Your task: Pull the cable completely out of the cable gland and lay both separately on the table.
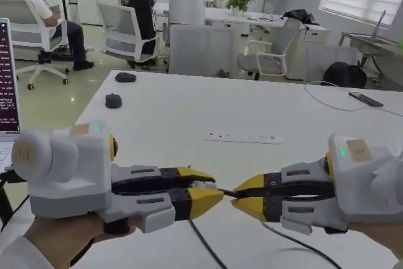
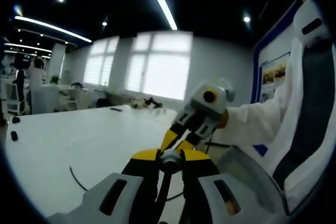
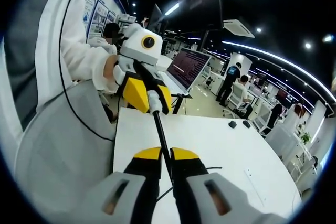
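**Cable still in the gland, both held up over the table**

The cable gland (image 2: 169, 159) is pinched between the yellow tips of the left gripper (image 1: 211, 192), with the jaws narrowed right down on it; in the right gripper view it's seen as a pale little sleeve at the far end of the cable (image 3: 160, 135). The right gripper (image 1: 242, 194) is clamped on the black cable just beside the gland, jaws nearly together; in the head view a short bare stretch of cable is seen between the two sets of tips. The grippers are pointed at each other, tip to tip, and held above the white table (image 1: 189, 111); a length of black cable is seen trailing below the tips over the tabletop, toward the person. Further out on the table a dark mouse (image 1: 113, 100) and a white power strip (image 1: 242, 137) are laid well apart from the grippers; an open laptop (image 1: 6, 80) is sat at the left edge.
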Demonstrator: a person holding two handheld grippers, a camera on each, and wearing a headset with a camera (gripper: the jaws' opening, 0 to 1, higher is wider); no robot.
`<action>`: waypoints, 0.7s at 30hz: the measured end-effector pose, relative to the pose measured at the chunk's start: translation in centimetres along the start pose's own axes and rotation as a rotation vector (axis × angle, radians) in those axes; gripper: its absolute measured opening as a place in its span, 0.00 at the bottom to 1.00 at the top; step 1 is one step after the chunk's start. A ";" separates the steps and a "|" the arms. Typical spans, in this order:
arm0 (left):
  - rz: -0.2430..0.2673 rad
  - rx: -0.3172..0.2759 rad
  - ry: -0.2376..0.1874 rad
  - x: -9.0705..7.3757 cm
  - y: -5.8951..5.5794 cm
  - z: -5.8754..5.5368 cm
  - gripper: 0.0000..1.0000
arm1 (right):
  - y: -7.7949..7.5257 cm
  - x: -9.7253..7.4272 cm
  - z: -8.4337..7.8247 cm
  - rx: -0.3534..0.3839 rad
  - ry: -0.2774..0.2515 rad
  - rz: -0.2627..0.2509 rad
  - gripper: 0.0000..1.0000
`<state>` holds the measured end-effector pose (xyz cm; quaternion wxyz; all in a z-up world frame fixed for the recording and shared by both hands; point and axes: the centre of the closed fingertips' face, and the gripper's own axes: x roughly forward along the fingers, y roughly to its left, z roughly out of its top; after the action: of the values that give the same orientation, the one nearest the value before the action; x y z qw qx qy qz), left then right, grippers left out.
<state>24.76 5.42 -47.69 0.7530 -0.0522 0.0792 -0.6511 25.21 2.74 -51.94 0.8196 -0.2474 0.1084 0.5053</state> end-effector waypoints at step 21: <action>0.027 -0.017 0.025 -1.7 0.6 -1.3 0.16 | 0.2 0.4 -3.7 0.086 0.054 0.012 0.05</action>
<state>24.84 7.21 -48.98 0.7602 -0.0493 0.0949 -0.6408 25.45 1.20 -55.38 0.8232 -0.2248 0.1537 0.4982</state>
